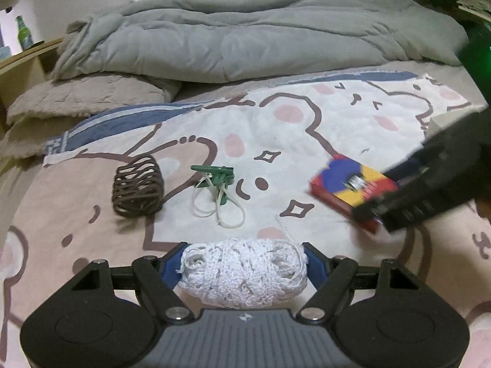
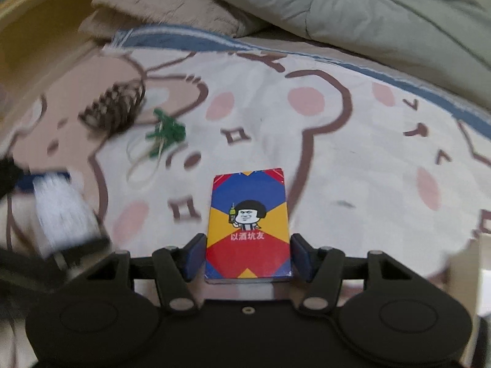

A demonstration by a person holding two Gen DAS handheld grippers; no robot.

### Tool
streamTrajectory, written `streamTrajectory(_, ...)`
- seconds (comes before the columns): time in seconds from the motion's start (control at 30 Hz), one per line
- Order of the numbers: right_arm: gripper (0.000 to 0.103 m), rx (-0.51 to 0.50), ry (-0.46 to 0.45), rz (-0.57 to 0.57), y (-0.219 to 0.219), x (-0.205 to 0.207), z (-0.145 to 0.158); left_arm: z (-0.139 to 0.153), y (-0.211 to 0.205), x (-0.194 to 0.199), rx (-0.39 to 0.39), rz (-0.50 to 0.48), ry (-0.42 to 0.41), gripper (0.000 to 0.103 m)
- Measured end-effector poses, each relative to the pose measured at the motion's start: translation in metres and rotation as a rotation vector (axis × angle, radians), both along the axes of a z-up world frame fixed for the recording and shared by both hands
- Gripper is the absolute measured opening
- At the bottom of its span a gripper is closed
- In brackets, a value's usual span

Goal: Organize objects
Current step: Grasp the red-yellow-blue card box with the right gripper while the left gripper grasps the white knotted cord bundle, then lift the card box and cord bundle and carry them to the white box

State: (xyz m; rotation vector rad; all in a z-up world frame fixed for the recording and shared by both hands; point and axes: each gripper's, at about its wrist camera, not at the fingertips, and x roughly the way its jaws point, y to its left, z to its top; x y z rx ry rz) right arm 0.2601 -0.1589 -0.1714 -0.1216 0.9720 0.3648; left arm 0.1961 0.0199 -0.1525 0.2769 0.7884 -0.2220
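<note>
My left gripper (image 1: 244, 259) is shut on a white ball of yarn (image 1: 244, 271), held between its blue pads just above the bear-print blanket. My right gripper (image 2: 248, 254) is shut on a red, blue and yellow card box (image 2: 248, 224) with a cartoon face on top. In the left wrist view that box (image 1: 343, 184) lies at the right with the right gripper's black body (image 1: 429, 174) over it. A brown wicker ball (image 1: 137, 189) and a green clip with white rubber bands (image 1: 216, 191) lie in the middle of the blanket; both show blurred in the right wrist view, the ball (image 2: 115, 109) and the clip (image 2: 164, 133).
A rumpled grey duvet (image 1: 245, 36) covers the far side of the bed. A beige fuzzy pillow (image 1: 86, 95) lies at the far left. A wooden shelf (image 1: 21, 61) with a green bottle (image 1: 23, 32) stands left of the bed.
</note>
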Motion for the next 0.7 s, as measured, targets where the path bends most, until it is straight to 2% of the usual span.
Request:
streamTrajectory(0.27,0.06,-0.012,0.034,0.012,-0.024,-0.051,0.007,0.024,-0.006,-0.027,-0.049,0.034,0.009,0.078)
streamTrajectory(0.53,0.06,-0.026,0.087,0.057,-0.041,-0.107,0.015,0.034,-0.026,-0.052,-0.022,0.014,0.03,0.078)
streamTrajectory(0.7,0.06,-0.036,0.126,0.07,-0.053,-0.139,0.018,0.049,-0.036,-0.06,-0.024,0.017,0.008,0.078)
